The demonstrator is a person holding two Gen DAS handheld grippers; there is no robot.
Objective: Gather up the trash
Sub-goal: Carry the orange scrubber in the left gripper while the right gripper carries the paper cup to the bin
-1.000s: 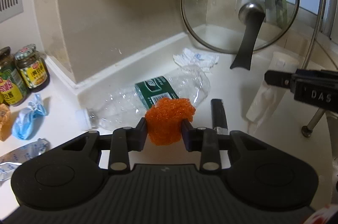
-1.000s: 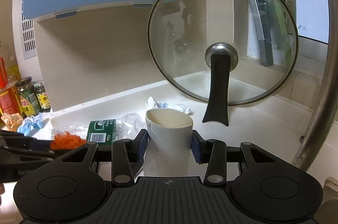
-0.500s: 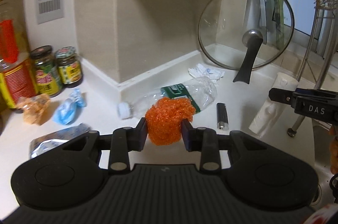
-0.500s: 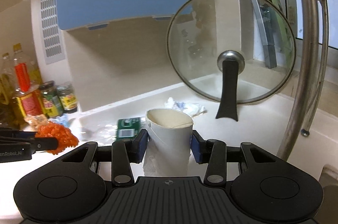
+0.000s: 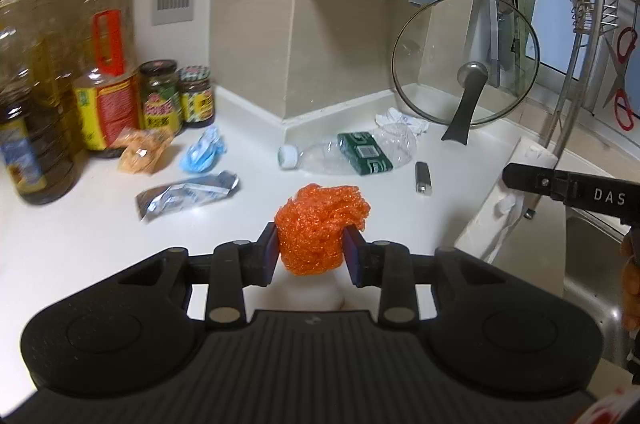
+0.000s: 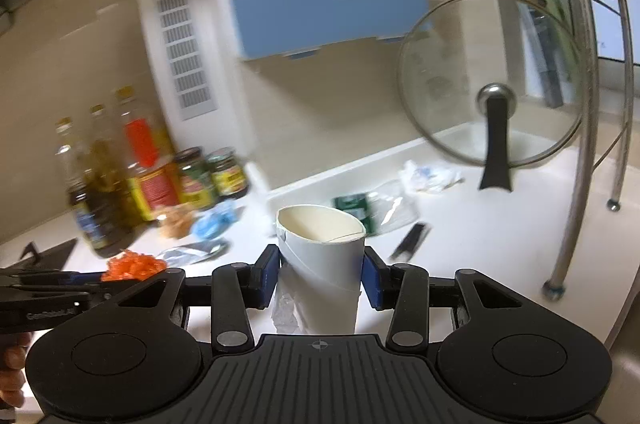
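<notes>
Trash fills both claws: the left gripper [image 5: 311,251] pinches an orange mesh wad [image 5: 320,224] between its pads, held above the white countertop [image 5: 100,244], and the right gripper [image 6: 320,276] squeezes a white paper cup [image 6: 322,264] with crumpled clear wrap hanging beneath it.

Ahead of the left claw lie a crushed clear bottle [image 5: 352,152] with a green label and, just right of that, a small dark lighter [image 5: 423,177]. Ahead and to the left sit a silver foil wrapper [image 5: 188,193], a blue crumpled wrapper [image 5: 203,154] and an orange snack packet [image 5: 142,154], with sauce jars [image 5: 176,96] and oil bottles [image 5: 60,84] behind them against the wall. Far ahead, a white crumpled tissue [image 5: 400,120] lies at the foot of a glass pot lid [image 5: 466,60] leaning on the back wall.

To the right of the left claw the right claw's finger crosses the view with the cup. Beyond it stand the steel legs of a dish rack [image 5: 576,44] and the sink edge [image 5: 588,264]. Bare counter lies directly under and left of the left claw.
</notes>
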